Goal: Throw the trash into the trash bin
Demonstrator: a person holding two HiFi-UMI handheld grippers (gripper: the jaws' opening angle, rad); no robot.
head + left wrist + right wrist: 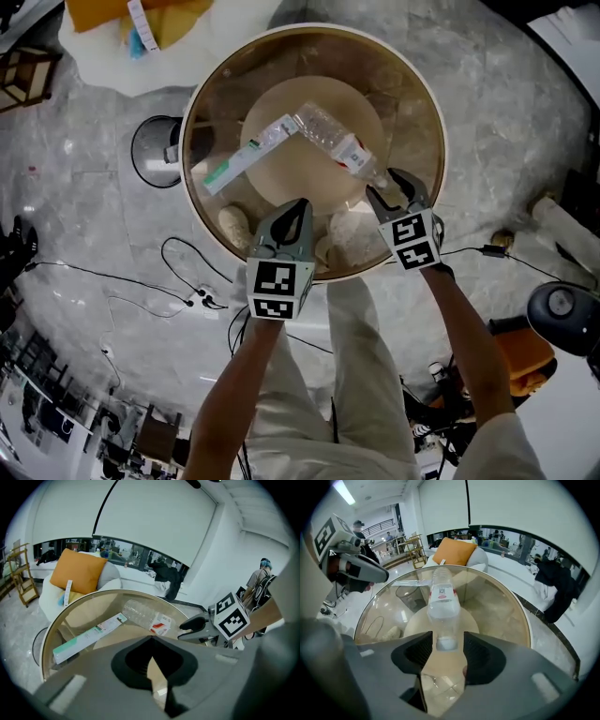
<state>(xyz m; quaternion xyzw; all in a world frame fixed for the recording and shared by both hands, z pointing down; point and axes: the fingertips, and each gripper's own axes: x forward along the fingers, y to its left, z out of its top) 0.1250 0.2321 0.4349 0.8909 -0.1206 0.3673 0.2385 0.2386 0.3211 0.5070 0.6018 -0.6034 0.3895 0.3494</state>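
Right gripper (pixel 384 187) open, jaws straddling bottle (pixel 328 139) cap end on table (pixel 424 84); left gripper (pixel 299 206) closed, empty, over table's near edge

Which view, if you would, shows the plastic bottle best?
Head view: the bottle lies full length on the glass table. The right gripper view foreshortens it; the left gripper view shows it smaller, sideways.

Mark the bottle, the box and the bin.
bottle (pixel 328 134), head view, clear body.
box (pixel 246 157), head view, middle of its top face.
bin (pixel 136 150), head view, left rim.
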